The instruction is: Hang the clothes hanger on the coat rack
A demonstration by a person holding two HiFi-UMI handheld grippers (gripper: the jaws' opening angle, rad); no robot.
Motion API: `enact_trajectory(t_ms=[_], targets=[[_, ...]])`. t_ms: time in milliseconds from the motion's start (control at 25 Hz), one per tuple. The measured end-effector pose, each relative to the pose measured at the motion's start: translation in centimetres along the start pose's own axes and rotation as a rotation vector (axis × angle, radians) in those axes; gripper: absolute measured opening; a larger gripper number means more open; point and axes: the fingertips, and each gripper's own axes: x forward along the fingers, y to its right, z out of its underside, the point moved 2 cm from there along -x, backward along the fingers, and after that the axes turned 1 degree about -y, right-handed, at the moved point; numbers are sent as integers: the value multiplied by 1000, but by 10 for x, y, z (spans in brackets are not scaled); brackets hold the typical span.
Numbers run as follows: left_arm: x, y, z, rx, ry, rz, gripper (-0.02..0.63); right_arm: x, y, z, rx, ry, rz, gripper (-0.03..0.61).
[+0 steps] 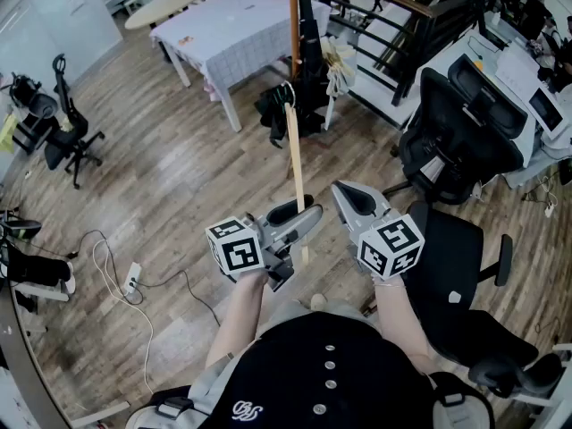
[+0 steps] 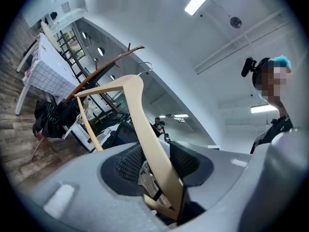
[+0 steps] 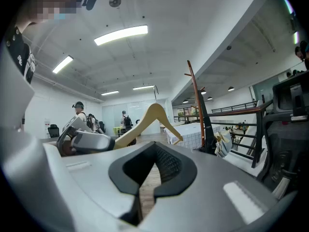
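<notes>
Clothes hanger, wooden, is clamped by one arm between the jaws of the left gripper and extends toward 12 o'clock, apart from the coat rack. At its 3 o'clock, the right gripper is held narrowly parted and empty.

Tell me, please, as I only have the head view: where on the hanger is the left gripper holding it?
Observer: The left gripper is shut on one wooden arm of the hanger, near the end where the bottom bar joins it.
Operator: Thank you. Is the right gripper carrying anything?
Observer: No. In its own view, nothing stands between the jaws of the right gripper.
Operator: And can you see the top of the rack, which my view cuts off?
Observer: Yes. The right gripper view shows the rack up to its top, and the top pegs look bare.
</notes>
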Motion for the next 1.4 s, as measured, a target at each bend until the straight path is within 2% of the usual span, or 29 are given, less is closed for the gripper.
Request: enact_trajectory(t_ms=[440, 680, 1400], targets=[[1, -3, 1, 2, -1, 0, 171, -1, 0, 2, 5, 1, 8, 0], [7, -5, 2, 2, -10, 9, 170, -4, 6, -8, 34, 78, 26, 2], [42, -19, -11, 25, 28, -21, 170, -3, 46, -4, 58, 57, -22, 2]])
